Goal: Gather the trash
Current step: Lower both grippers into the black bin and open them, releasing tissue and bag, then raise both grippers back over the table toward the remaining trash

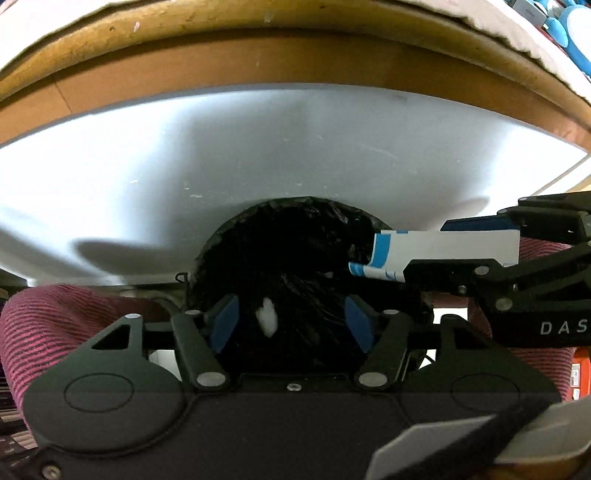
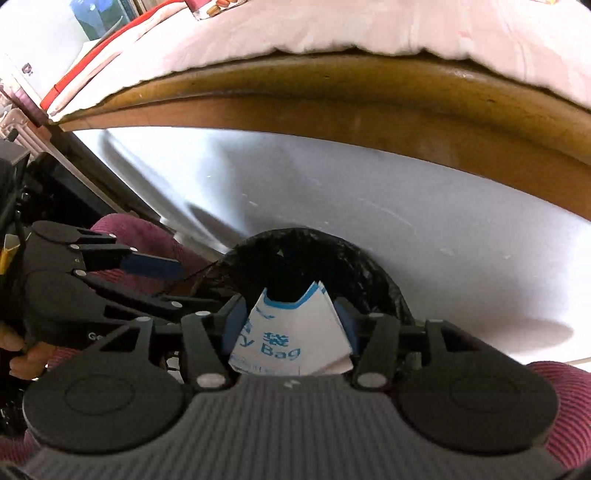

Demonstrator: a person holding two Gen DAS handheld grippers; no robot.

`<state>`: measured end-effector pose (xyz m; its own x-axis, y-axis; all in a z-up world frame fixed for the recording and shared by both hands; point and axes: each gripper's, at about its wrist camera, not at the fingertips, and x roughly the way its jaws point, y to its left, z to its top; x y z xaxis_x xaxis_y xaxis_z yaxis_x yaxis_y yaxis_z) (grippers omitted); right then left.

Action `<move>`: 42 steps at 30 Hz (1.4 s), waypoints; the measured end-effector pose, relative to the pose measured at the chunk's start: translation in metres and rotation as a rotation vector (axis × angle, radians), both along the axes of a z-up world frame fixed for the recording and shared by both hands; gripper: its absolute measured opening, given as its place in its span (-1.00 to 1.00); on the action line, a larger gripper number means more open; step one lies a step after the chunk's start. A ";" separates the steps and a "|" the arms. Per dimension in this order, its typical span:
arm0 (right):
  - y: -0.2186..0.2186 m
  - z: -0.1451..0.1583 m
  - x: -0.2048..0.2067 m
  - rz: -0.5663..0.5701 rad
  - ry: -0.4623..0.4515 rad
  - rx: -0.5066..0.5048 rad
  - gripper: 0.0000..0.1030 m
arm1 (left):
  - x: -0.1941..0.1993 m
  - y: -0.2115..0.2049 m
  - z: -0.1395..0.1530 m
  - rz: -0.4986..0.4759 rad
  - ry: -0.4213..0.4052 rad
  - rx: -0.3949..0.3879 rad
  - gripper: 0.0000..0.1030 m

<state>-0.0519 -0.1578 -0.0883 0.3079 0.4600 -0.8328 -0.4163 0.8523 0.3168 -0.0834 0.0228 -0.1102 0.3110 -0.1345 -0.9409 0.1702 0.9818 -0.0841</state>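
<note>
A bin lined with black plastic (image 1: 280,251) stands on a pale floor, right under both grippers. My left gripper (image 1: 291,306) is open above its mouth. A small crumpled white scrap (image 1: 266,317) shows between the fingers against the dark liner, touching neither blue pad. My right gripper (image 2: 290,306) hangs over the same bin (image 2: 332,254) with a white and blue paper bag (image 2: 284,332) between its fingers. The bag has puffed out and lies loosely between the spread pads. In the left wrist view the bag (image 1: 424,245) sticks out over the bin's rim.
A person's legs in dark red ribbed trousers (image 1: 55,325) flank the bin. Behind it runs a wooden table edge (image 2: 332,96) under a pale cloth (image 2: 332,33). A hand (image 2: 22,354) holds the left gripper (image 2: 192,284). Clutter sits at the far left.
</note>
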 end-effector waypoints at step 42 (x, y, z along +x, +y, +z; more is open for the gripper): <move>-0.033 0.086 -0.032 0.010 -0.354 0.129 0.82 | -0.027 0.011 0.105 0.012 -0.332 -0.062 0.63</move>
<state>-0.0838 -0.1908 -0.0019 0.5612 0.5590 -0.6103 -0.5277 0.8098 0.2565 -0.1109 0.0341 -0.0052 0.6009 -0.1830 -0.7781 0.1864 0.9787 -0.0861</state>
